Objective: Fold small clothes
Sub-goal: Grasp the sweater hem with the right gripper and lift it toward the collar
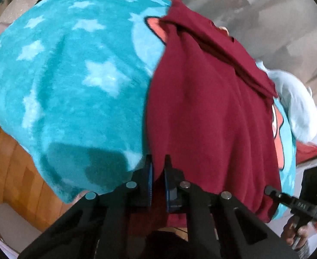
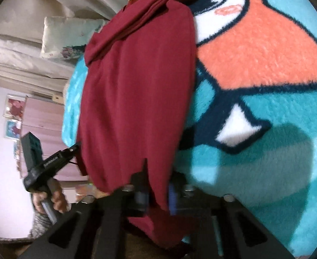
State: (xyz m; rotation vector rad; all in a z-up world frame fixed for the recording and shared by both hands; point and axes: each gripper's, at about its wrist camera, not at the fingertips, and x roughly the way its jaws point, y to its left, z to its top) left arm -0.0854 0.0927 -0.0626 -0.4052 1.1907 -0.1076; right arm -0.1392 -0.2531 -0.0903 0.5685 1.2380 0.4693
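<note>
Lying lengthwise over a turquoise fleece blanket (image 1: 72, 82), the dark red garment (image 1: 201, 112) stretches away from both cameras, its far end bunched into folds. The left gripper (image 1: 158, 172) is clamped on the garment's near hem, its black fingers pinching a fold of red cloth between blue pads. The right gripper (image 2: 156, 185) bites the same near edge at another corner, with cloth draped between and over its narrow-set fingers. The blanket carries pale stars on one side and a cartoon figure in orange, white and dark outline on the other. A pale pillow (image 2: 70, 36) rests beyond the garment. A person's hand (image 2: 55, 198) grips the left tool's handle, seen from the right wrist.
</note>
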